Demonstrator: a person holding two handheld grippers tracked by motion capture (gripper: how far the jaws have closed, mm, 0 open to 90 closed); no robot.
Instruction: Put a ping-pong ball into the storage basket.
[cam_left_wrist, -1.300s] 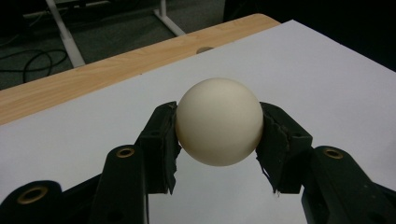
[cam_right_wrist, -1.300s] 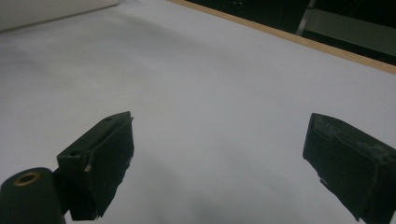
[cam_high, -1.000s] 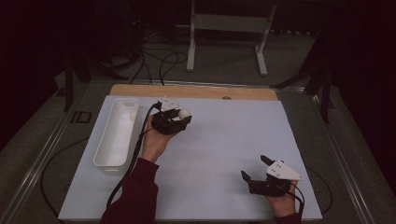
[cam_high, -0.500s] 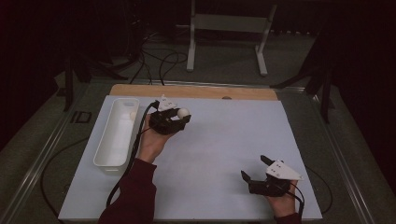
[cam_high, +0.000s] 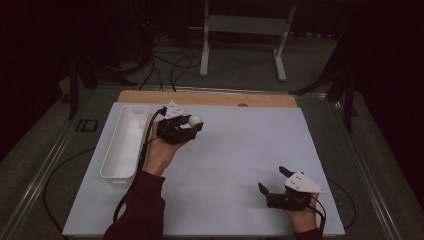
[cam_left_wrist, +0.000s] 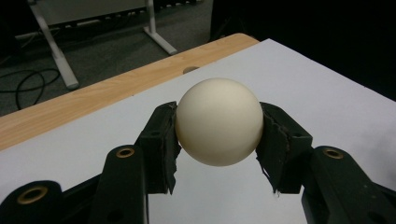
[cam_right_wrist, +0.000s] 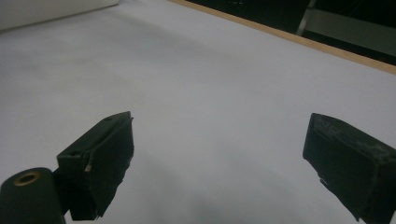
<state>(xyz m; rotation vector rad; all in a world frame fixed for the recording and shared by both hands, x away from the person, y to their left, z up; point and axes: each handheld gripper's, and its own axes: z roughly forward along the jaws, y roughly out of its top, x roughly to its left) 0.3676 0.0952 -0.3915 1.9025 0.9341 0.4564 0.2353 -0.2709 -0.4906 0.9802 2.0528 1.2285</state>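
A cream ball (cam_left_wrist: 218, 122) is clamped between the two black pads of my left gripper (cam_left_wrist: 219, 114), which is shut on it. In the high view that gripper (cam_high: 193, 123) holds the ball (cam_high: 195, 119) just above the white sheet, right of the white tray (cam_high: 116, 159). My right gripper (cam_high: 271, 178) rests near the sheet's front right corner, far from the ball. Its jaws stand wide open in the right gripper view (cam_right_wrist: 222, 126), with bare white sheet between them.
The long white tray lies along the left side of the white sheet (cam_high: 240, 150). A small pale round thing (cam_high: 142, 122) sits at the tray's far end. A wooden strip (cam_high: 210, 98) borders the sheet's far edge. A metal stand (cam_high: 245, 30) rises behind the table.
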